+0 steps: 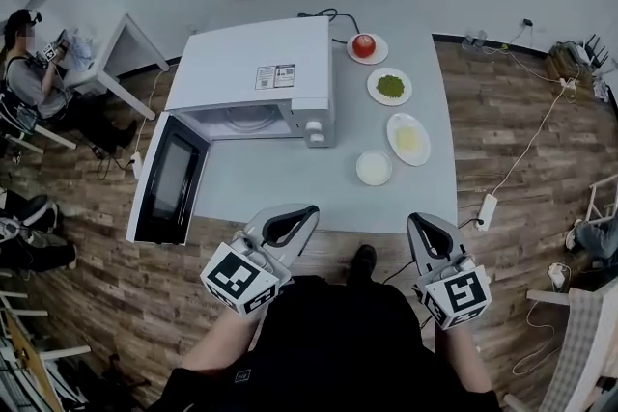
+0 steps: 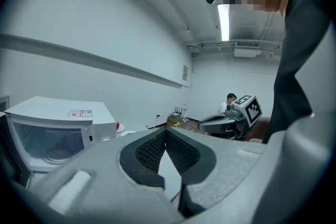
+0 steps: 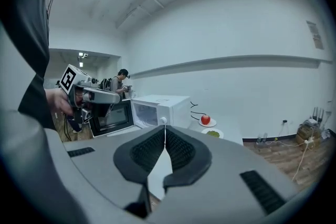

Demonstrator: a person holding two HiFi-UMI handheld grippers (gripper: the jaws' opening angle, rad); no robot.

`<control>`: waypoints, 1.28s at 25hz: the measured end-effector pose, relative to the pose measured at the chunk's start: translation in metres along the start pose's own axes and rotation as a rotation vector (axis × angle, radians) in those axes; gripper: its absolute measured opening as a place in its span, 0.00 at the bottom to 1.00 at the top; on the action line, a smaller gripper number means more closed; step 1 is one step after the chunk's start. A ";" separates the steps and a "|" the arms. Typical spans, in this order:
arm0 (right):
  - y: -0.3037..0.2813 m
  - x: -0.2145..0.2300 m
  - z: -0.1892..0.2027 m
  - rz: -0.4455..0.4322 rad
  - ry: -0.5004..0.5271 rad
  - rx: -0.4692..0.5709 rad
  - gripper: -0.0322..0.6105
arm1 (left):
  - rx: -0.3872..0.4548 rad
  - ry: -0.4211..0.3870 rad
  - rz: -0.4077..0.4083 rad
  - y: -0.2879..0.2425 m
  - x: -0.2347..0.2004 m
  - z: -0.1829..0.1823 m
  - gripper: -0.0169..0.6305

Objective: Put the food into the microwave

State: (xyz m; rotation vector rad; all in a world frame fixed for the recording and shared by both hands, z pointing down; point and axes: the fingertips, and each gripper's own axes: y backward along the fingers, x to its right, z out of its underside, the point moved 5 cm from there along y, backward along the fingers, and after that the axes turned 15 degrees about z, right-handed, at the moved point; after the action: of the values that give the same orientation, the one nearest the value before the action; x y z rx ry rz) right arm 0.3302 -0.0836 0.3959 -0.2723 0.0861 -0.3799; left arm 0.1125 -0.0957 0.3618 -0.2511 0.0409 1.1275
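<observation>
A white microwave point(image 1: 261, 72) stands on the grey table point(image 1: 290, 183) with its door point(image 1: 169, 178) swung open to the left; its turntable is bare. To its right lie a tomato on a plate point(image 1: 364, 45), a plate of green food point(image 1: 389, 87), a plate of pale yellow food point(image 1: 407, 138) and a small white dish point(image 1: 374, 167). My left gripper point(image 1: 309, 210) and right gripper point(image 1: 418, 220) hover at the table's near edge, both shut and empty, pointing towards the table. The right gripper view shows the microwave point(image 3: 157, 107) and tomato point(image 3: 205, 120) ahead.
A person sits at far left point(image 1: 24, 63) beside a white side table point(image 1: 121, 48). A power strip point(image 1: 486, 207) and cables lie on the wood floor to the right. Chairs stand at the left and right edges.
</observation>
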 end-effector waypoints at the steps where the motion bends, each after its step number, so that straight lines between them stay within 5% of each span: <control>1: -0.009 0.005 0.003 -0.022 0.013 -0.014 0.07 | 0.000 0.007 -0.014 -0.006 -0.005 -0.001 0.04; 9: -0.088 -0.003 0.038 -0.119 0.206 -0.129 0.14 | -0.009 0.074 -0.048 -0.024 -0.043 0.016 0.04; 16: -0.145 -0.024 0.090 -0.086 0.607 -0.239 0.16 | -0.122 0.033 -0.045 -0.029 -0.084 0.053 0.04; 28: -0.182 -0.027 0.154 -0.083 0.947 -0.388 0.18 | -0.147 0.082 0.001 -0.047 -0.134 0.109 0.04; 32: -0.189 -0.029 0.169 -0.106 0.986 -0.411 0.20 | -0.159 0.099 0.014 -0.053 -0.140 0.124 0.04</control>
State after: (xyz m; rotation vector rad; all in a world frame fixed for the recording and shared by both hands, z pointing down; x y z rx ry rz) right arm 0.2592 -0.1998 0.6118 -0.4754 1.1302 -0.5750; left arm 0.0878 -0.2139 0.5140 -0.4485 0.0409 1.1329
